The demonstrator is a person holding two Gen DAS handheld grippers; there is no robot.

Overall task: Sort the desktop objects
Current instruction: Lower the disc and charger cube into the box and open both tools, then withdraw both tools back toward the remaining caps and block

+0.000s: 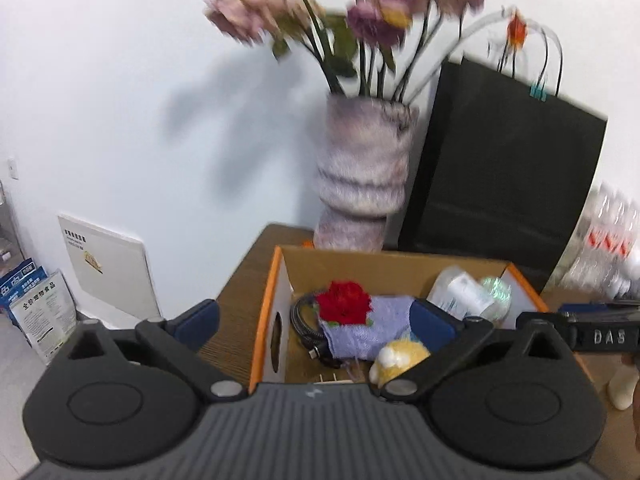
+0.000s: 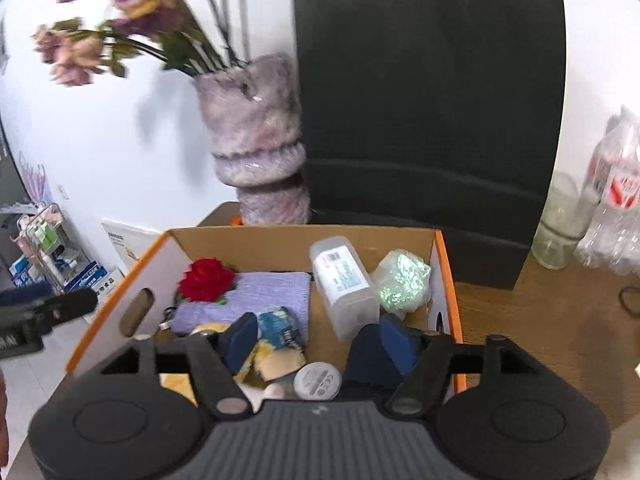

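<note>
Nearest the lens in the left wrist view, the left gripper [image 1: 314,322] is hovering with its blue-padded fingers [image 1: 199,322] spread wide and nothing between them, one pad standing outside the left wall of the cardboard box [image 1: 267,312] and the other over its inside. In the right wrist view the right gripper [image 2: 316,340] is hanging over the near end of the same box, its fingers parted and not pressing on anything, with a small round white tin [image 2: 317,381] and a yellow and blue soft toy [image 2: 276,344] lying below the gap.

Inside the box a red fabric flower [image 2: 206,280] is lying on a folded lilac cloth [image 2: 264,296] at the far left, a white plastic bottle [image 2: 344,284] is lying on its side right of the cloth, and a crumpled iridescent bundle [image 2: 402,280] is sitting just beside the bottle against the right wall. A dark cable [image 1: 304,324] is coiling at the left of the cloth.

The box is sitting on the wooden desk [image 2: 532,320]. Beyond it a fluffy pale vase [image 2: 256,140] of pink flowers [image 2: 76,52] is standing at the far edge, with a black paper bag [image 2: 428,112] to its right and clear plastic bottles [image 2: 616,188] further right.
</note>
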